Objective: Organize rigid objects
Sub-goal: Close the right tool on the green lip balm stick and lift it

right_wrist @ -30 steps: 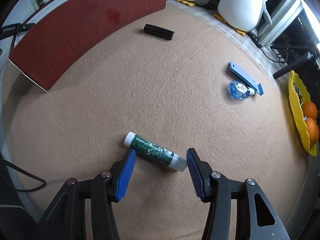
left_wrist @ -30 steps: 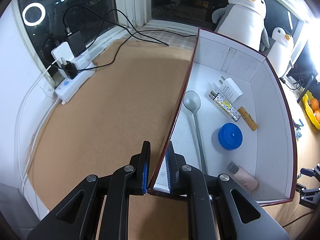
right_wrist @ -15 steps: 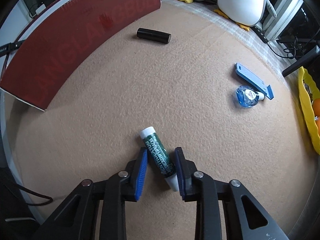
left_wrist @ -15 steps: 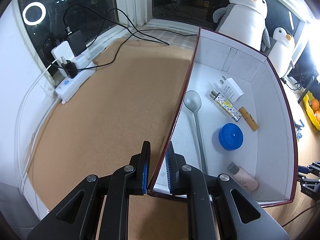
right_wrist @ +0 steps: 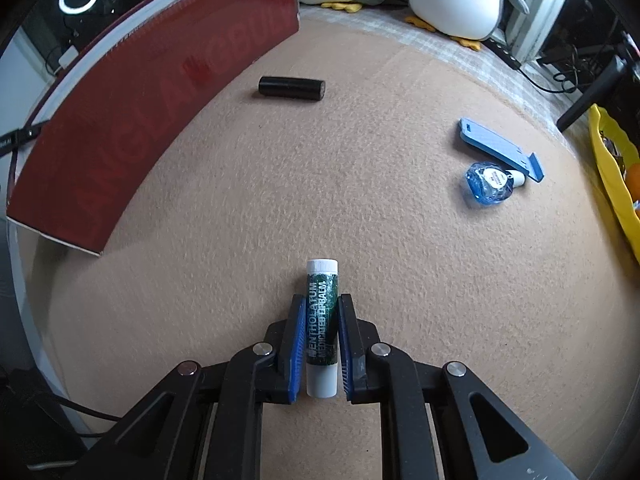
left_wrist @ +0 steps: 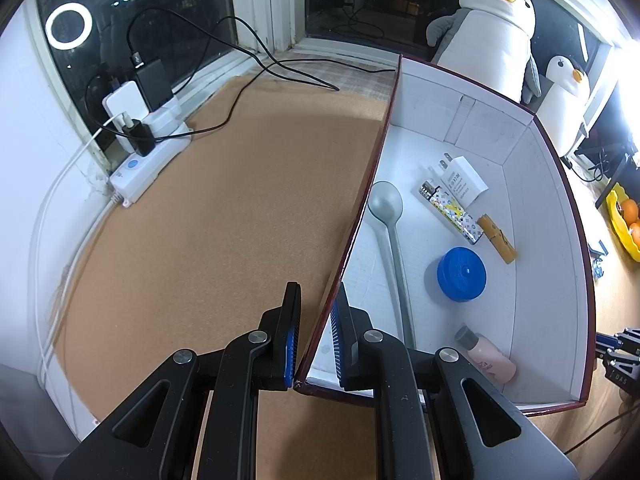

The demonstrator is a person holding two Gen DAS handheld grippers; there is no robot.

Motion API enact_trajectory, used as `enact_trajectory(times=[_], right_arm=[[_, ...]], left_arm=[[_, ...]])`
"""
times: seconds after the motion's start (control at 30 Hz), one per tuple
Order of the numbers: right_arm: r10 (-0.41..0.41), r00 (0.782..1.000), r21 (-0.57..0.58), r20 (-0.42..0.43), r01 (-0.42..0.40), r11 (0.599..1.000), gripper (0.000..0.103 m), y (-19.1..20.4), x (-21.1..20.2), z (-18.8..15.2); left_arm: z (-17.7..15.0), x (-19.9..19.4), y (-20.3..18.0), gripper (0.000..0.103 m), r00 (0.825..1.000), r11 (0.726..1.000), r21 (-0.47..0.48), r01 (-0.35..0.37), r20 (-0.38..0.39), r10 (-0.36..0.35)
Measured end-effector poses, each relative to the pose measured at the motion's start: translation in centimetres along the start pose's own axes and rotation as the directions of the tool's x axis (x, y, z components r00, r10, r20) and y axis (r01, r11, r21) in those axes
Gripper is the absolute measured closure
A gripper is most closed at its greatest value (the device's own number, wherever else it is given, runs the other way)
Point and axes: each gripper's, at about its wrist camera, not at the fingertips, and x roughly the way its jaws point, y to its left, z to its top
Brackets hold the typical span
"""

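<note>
My left gripper (left_wrist: 316, 300) is shut on the near left wall of the red box with white inside (left_wrist: 536, 216). In the box lie a grey spoon (left_wrist: 390, 232), a white charger (left_wrist: 462, 180), a patterned lighter (left_wrist: 450, 212), a wooden clothespin (left_wrist: 498, 238), a blue lid (left_wrist: 462, 274) and a small pink bottle (left_wrist: 486, 354). My right gripper (right_wrist: 322, 304) is shut on a green lip balm tube (right_wrist: 321, 320), lifted off the tan mat. The box's red outer wall (right_wrist: 140, 112) shows at the left of the right wrist view.
On the mat lie a black cylinder (right_wrist: 291, 88), a blue flat clip (right_wrist: 500, 148) and a small blue bottle (right_wrist: 490, 182). A yellow fruit bowl (right_wrist: 616, 184) stands at the right edge. A power strip with cables (left_wrist: 148, 156) lies left. Plush penguins (left_wrist: 492, 28) sit behind the box.
My right gripper closed on the lip balm tube, which turned to point straight ahead, and lifted it. The left gripper stayed on the box wall.
</note>
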Motion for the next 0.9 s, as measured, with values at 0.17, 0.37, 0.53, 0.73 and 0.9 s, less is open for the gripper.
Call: enact_trajectory(times=[0.17, 0.37, 0.53, 0.73, 0.9], right_arm=[[-0.001, 0.998, -0.001, 0.060, 0.001, 1.000, 0.089, 0.6, -2.4, 1.2], [0.030, 0.988, -0.021, 0.151, -0.027, 0.999, 0.089, 2.9, -5.6, 3.5], [0.081, 0.974, -0.048, 0.213, -0.072, 0.996, 0.089, 5.5, -7.3, 6.4], [0.153, 0.958, -0.099, 0.242, -0.132, 0.986, 0.089, 9.5, -8.1, 8.8], [0.191, 0.952, -0.155, 0.238, -0.157, 0.975, 0.089, 13.1, -7.7, 10.8]], left_arm=[[0.0, 0.1, -0.1, 0.090, 1.000, 1.000, 0.000, 0.003, 0.003, -0.003], [0.1, 0.4, -0.1, 0.090, 1.000, 1.000, -0.004, 0.016, 0.000, -0.016], [0.1, 0.6, -0.2, 0.090, 1.000, 1.000, -0.001, 0.023, 0.001, -0.023], [0.2, 0.8, -0.3, 0.090, 1.000, 1.000, 0.003, 0.027, 0.002, -0.027], [0.3, 0.9, -0.3, 0.090, 1.000, 1.000, 0.003, 0.028, 0.004, -0.028]])
